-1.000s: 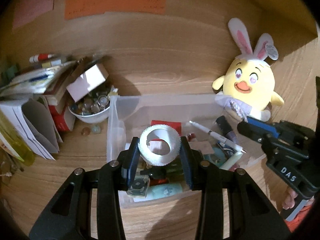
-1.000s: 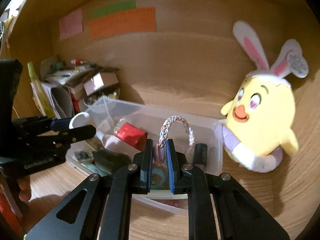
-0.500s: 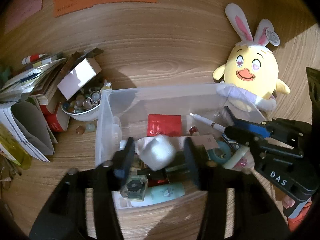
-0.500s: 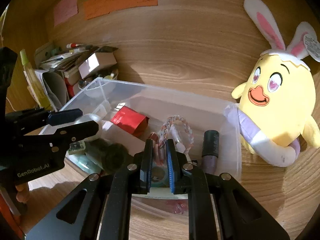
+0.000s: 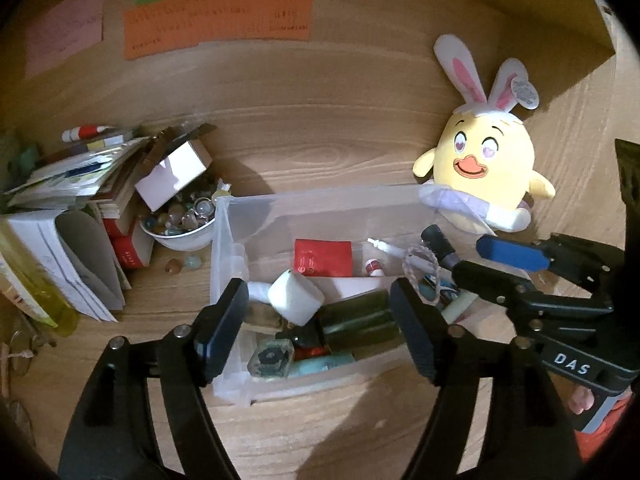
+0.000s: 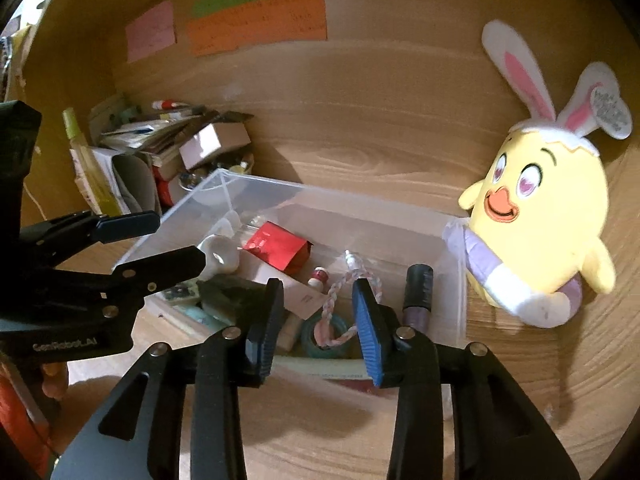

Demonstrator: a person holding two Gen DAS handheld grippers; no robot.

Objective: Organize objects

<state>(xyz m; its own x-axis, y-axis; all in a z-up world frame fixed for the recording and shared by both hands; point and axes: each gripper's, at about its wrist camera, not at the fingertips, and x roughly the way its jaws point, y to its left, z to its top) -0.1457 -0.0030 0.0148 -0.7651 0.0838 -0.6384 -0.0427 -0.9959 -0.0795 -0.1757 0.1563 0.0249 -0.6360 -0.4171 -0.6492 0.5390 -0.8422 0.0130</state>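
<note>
A clear plastic bin (image 5: 320, 206) (image 6: 360, 216) sits on the wooden desk and holds several small items. A white tape roll (image 5: 295, 298) (image 6: 219, 258) lies in the bin's left part beside a red packet (image 5: 322, 257) (image 6: 276, 246). A pink-and-white braided bracelet (image 6: 334, 308) (image 5: 420, 276) lies in the bin's right part next to a dark tube (image 6: 418, 290). My left gripper (image 5: 320, 324) is open and empty above the bin's near side. My right gripper (image 6: 318, 328) is open and empty, just above the bracelet.
A yellow chick plush with bunny ears (image 5: 486, 168) (image 6: 536, 216) leans at the bin's right end. A white bowl of marbles (image 5: 180, 224), a small white box (image 5: 172, 174) and a stack of books and papers (image 5: 60, 216) stand left of the bin. Coloured notes (image 5: 216, 20) hang on the back wall.
My left gripper opened and dropped the white tape roll into the bin. My right gripper lowered the bracelet into the bin, then opened and let it go. Both grippers drew back.
</note>
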